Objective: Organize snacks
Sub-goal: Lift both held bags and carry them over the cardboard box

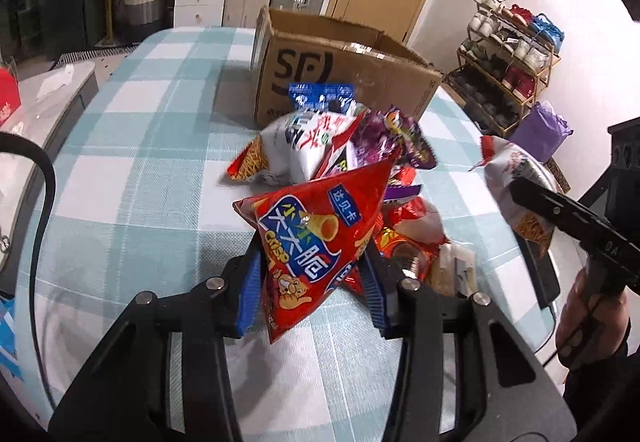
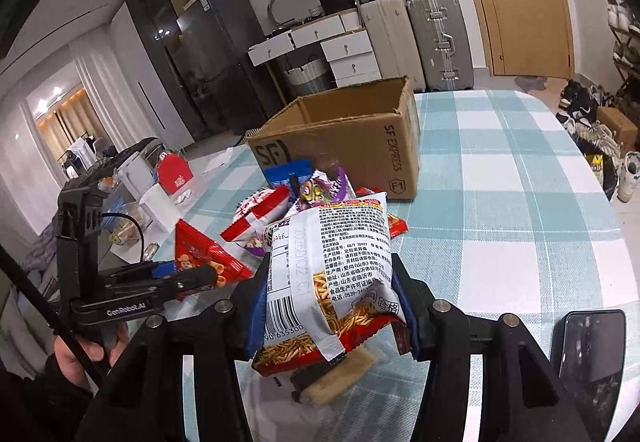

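Left wrist view: the left claw is clamped on a red triangular snack bag, held above the checked worktop on the near side of the cardboard box. A snack pile lies between that bag and the box.

Right wrist view: the right claw is clamped on a white-and-red noodle snack packet, also on the near side of the box. A black phone lies on the worktop, to the right of the packet.

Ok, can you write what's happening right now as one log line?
left gripper: shut on red cone-snack bag | right gripper: shut on white noodle-snack bag | cardboard box: open | snack pile: before box
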Motion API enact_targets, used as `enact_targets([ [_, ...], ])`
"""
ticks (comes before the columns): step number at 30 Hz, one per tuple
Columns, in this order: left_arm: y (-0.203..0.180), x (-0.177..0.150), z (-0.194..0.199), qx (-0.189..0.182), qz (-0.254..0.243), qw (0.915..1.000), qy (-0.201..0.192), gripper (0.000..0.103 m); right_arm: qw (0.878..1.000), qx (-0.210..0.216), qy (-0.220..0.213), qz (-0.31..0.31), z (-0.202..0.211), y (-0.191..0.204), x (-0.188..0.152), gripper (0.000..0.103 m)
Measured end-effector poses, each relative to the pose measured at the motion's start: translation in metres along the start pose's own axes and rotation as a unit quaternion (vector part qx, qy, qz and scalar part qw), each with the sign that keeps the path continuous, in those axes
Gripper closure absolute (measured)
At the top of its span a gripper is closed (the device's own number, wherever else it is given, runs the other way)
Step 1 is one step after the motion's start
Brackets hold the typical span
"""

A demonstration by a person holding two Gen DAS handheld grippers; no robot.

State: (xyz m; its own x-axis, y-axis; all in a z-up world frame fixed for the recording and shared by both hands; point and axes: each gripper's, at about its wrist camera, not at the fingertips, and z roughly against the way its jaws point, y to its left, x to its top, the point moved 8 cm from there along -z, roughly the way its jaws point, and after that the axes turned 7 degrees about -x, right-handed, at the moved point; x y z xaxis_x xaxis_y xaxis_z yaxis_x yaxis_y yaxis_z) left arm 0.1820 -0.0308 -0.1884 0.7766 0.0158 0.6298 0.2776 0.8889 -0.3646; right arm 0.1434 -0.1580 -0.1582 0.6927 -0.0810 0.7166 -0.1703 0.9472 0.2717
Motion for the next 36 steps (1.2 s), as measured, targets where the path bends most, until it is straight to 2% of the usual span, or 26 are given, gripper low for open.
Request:
enact_targets([
  [2,-0.007,0.007,0.015,-0.002,-0.005,0.9999,-0.01,0.062,1.0,0.001,-0.004,0.009,0.005,0.007,0.002,0.05],
  [4,0.0,0.003,0.045,-0.007,-0.006,0.9997,-0.021,0.062,1.0,0.005,-0.006,0.012,0.008,0.012,0.005,0.05],
  [7,0.004,0.009,0.066,-0.011,-0.013,0.9992,-0.035,0.062,1.0,0.012,-0.011,0.01,0.014,0.017,0.012,0.05],
  [11,0.005,0.016,0.09,-0.041,-0.009,0.9984,-0.036,0.062,0.999,0.023,-0.023,0.01,0.025,0.024,0.027,0.05],
  [15,0.002,0.051,0.104,-0.03,-0.029,0.9977,-0.054,0.062,0.999,0.031,-0.031,0.017,0.032,0.033,0.043,0.05],
  [17,-0.005,0.068,0.114,-0.037,-0.035,0.997,-0.057,0.062,0.998,0.04,-0.038,0.014,0.037,0.036,0.054,0.05],
  [19,-0.011,0.084,0.118,-0.048,-0.035,0.9967,-0.055,0.062,0.998,0.049,-0.046,0.005,0.04,0.037,0.068,0.05],
  [23,-0.018,0.124,0.125,-0.045,-0.042,0.9961,-0.064,0.062,0.996,0.073,-0.05,-0.015,0.043,0.038,0.101,0.05],
  [29,-0.019,0.194,0.133,-0.047,-0.036,0.9949,-0.082,0.062,0.996,0.073,-0.059,-0.006,0.043,0.043,0.15,0.05],
  [31,-0.018,0.217,0.125,-0.039,-0.038,0.9954,-0.079,0.062,0.995,0.074,-0.061,-0.007,0.041,0.043,0.165,0.05],
  [36,-0.019,0.255,0.086,-0.046,-0.025,0.9976,-0.045,0.062,0.995,0.073,-0.065,-0.007,0.026,0.042,0.208,0.05],
])
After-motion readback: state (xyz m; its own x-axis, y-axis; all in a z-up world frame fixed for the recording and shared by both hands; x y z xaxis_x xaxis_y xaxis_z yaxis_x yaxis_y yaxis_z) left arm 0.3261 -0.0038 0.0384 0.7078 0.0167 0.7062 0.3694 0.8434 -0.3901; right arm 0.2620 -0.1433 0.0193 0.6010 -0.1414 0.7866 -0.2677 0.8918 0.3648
